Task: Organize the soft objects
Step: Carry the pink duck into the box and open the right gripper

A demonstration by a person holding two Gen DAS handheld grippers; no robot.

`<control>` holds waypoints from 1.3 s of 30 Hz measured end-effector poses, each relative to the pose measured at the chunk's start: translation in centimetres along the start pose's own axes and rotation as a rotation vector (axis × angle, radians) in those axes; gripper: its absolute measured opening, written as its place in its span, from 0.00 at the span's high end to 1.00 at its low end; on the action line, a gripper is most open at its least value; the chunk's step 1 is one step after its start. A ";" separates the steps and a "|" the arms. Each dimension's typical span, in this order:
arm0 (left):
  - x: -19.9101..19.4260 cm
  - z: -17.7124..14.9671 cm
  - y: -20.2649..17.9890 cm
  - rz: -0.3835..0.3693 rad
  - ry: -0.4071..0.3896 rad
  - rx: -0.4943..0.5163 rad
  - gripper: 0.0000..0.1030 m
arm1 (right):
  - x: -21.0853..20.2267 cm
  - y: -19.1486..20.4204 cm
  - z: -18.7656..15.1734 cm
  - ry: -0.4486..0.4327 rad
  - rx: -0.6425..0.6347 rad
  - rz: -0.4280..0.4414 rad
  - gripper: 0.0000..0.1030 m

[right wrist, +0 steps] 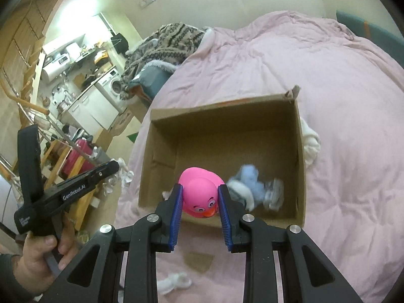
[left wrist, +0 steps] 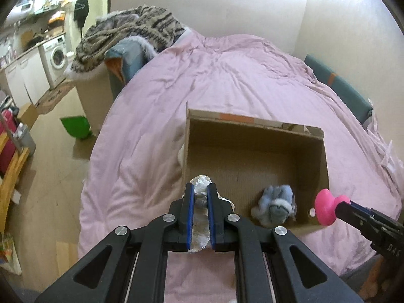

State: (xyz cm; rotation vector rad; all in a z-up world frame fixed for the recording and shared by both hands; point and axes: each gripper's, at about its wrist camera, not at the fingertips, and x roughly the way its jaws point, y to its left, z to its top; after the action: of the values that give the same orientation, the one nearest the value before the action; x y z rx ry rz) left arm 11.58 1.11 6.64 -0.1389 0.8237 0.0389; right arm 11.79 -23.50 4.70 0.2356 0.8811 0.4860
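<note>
An open cardboard box (left wrist: 255, 136) (right wrist: 227, 131) lies on the pink bed cover. A blue and white fluffy soft item (left wrist: 276, 205) (right wrist: 255, 184) lies inside it, blurred. My left gripper (left wrist: 200, 189) is shut on a white lacy cloth item (left wrist: 201, 186) at the box's near left edge. My right gripper (right wrist: 200, 192) is shut on a pink rubber duck (right wrist: 200, 193) over the box's near edge. The duck (left wrist: 327, 205) also shows at the box's right corner in the left wrist view.
A white soft item (right wrist: 310, 141) lies against the box's outer side. A small white piece (right wrist: 175, 281) and a cardboard scrap (right wrist: 199, 261) lie on the pink cover (left wrist: 227, 75). A striped blanket (left wrist: 126, 35) is heaped at the bed's far left. A green bin (left wrist: 75, 126) stands on the floor.
</note>
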 end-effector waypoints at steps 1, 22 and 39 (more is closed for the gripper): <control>0.4 0.3 -0.2 0.001 -0.004 0.005 0.91 | 0.2 -0.1 0.2 -0.002 0.003 -0.002 0.71; 7.6 -1.5 -1.4 -0.049 0.061 0.068 0.91 | 7.7 -2.4 -0.6 0.115 0.018 -0.070 0.71; 8.7 -2.5 -1.4 -0.043 0.079 0.083 0.91 | 9.0 -1.7 -1.1 0.165 -0.008 -0.080 0.71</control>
State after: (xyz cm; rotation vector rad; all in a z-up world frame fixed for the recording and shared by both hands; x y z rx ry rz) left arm 15.84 -0.83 -1.30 -0.0797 0.8999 -0.0412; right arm 16.24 -20.50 -2.76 0.1536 1.0451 0.4391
